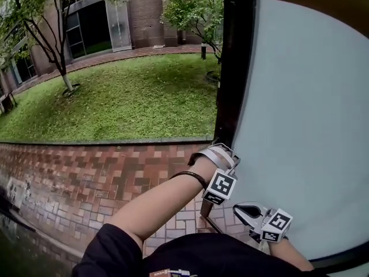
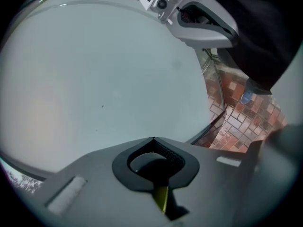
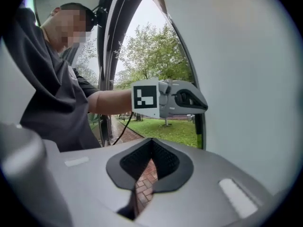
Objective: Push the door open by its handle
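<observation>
Building doorway onto an outdoor courtyard, pale door [image 1: 300, 126] open, wet brick paving [image 1: 86, 175], lawn [image 1: 132, 97], trees [image 1: 193, 7], brick building [image 1: 144, 7] beyond, possibly a campus

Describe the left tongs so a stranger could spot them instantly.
Find the pale door panel filling the right side, then its black vertical edge. The left tongs sit at that edge's foot, on a bare forearm; the right tongs are lower, further right.

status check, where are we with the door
Left tool shut, empty, facing the door panel. Right tool shut, empty. Door stands open onto brick paving; handle not in view. Nothing seen blocking.
</observation>
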The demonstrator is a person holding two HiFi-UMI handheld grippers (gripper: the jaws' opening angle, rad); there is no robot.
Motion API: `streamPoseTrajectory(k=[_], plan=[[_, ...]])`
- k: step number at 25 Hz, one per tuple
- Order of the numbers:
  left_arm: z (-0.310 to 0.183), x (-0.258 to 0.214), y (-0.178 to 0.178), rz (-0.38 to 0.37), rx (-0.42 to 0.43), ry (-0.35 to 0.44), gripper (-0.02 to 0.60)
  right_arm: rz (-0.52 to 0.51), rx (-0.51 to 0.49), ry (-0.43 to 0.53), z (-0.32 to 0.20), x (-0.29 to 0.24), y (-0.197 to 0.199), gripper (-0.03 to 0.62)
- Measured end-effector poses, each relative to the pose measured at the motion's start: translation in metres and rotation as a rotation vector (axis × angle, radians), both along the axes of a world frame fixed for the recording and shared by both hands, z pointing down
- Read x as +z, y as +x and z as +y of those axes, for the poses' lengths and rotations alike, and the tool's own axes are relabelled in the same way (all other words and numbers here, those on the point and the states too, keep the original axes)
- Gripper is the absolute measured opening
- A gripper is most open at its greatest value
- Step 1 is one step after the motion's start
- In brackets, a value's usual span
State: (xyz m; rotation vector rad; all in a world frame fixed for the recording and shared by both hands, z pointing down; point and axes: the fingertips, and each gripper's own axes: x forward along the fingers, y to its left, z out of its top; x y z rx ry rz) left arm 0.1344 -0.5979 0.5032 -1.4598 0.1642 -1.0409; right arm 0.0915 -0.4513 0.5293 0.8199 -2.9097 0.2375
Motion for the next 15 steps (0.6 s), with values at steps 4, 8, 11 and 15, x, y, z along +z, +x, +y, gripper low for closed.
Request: streamPoseTrajectory(k=[4,8,11,15], plan=[[-0.021,-0.009,0.035,0.037,0.083,-0.021,0.000,0.029,0.036,-0.052,-0.060,0.006,0.006,0.000],[-0.017,-0.031,0.056,0.139,0.220,-0.066,0.013,0.047,0.015,-0.094,-0.093,0.017,0.007,0.000],[-0.017,-0.057,0.058,0.173,0.289,-0.059,0.165,0.056,-0.038,-0.092,-0.116,0.018,0.010,0.000],[-0.030,-0.077,0.008,0.450,0.172,-0.044,0.192,0.036,-0.091,-0.095,-0.140,0.026,0.017,0.000]])
